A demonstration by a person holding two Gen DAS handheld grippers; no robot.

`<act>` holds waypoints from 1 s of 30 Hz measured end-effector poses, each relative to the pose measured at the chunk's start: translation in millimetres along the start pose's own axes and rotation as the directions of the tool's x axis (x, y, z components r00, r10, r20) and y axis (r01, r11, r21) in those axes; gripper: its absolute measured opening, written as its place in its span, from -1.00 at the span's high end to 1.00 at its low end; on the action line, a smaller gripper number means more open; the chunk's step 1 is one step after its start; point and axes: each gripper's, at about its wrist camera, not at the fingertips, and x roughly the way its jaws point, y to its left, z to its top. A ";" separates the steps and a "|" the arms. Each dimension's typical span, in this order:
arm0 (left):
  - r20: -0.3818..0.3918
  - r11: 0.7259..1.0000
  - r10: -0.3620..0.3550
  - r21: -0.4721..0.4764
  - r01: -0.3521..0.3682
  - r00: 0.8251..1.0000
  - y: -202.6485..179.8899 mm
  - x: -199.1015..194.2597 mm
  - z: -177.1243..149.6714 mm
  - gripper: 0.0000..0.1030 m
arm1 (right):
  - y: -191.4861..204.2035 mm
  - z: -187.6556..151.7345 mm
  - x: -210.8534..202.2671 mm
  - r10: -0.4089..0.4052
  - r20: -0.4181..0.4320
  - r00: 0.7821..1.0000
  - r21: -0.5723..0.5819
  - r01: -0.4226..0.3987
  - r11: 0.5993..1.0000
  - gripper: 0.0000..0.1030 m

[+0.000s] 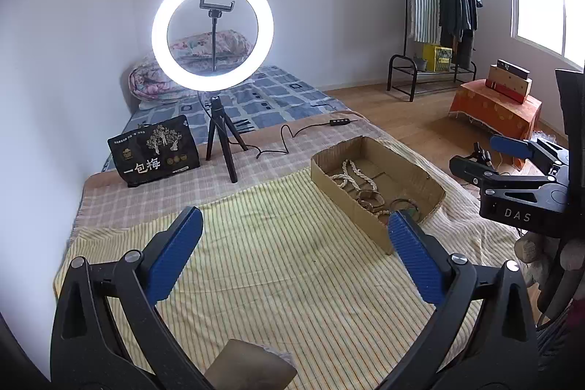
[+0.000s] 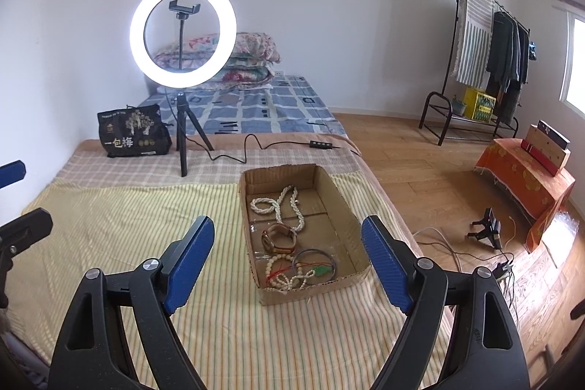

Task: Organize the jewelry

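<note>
A shallow cardboard box (image 2: 351,218) sits on the striped yellow cloth (image 2: 128,236). Inside lie a white bead necklace (image 2: 281,203), a wristwatch (image 2: 279,238), a white bead bracelet (image 2: 289,275) with red thread, a dark bangle (image 2: 315,256) and a small green charm (image 2: 321,270). My right gripper (image 2: 289,262) is open and empty, held above the box's near end. My left gripper (image 1: 292,251) is open and empty over the cloth, left of the box (image 1: 351,211). The right gripper also shows at the right edge of the left wrist view (image 1: 479,152).
A lit ring light on a tripod (image 2: 181,130) stands behind the cloth, its cable (image 2: 256,145) trailing right. A black printed bag (image 2: 133,132) stands to its left. The bed's right edge drops to a wooden floor (image 2: 438,170) with cables, a clothes rack and an orange-covered box.
</note>
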 end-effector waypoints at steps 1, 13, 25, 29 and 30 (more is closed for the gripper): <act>0.002 1.000 0.001 -0.002 -0.001 1.000 0.4 -0.5 0.3 -1.00 | -0.1 0.1 -0.6 -0.003 0.003 1.000 0.001 0.003 1.000 -0.61; 0.023 0.999 -0.018 0.026 0.018 1.000 -12.5 -6.4 1.8 -1.00 | -4.6 1.2 -6.3 0.002 0.015 1.000 0.033 -0.003 0.999 -0.61; 0.022 0.998 -0.038 0.051 0.037 0.999 -24.8 -7.9 1.6 -1.00 | -7.3 1.7 -5.8 -0.008 0.012 1.000 0.036 0.007 0.999 -0.61; 0.022 0.998 -0.038 0.052 0.036 0.999 -25.1 -8.2 2.1 -1.00 | -7.3 1.5 -5.8 -0.008 0.011 1.000 0.036 0.008 0.999 -0.61; 0.023 0.998 -0.038 0.051 0.036 0.999 -25.5 -8.5 2.3 -1.00 | -7.3 1.5 -5.8 -0.008 0.011 1.000 0.035 0.008 0.999 -0.61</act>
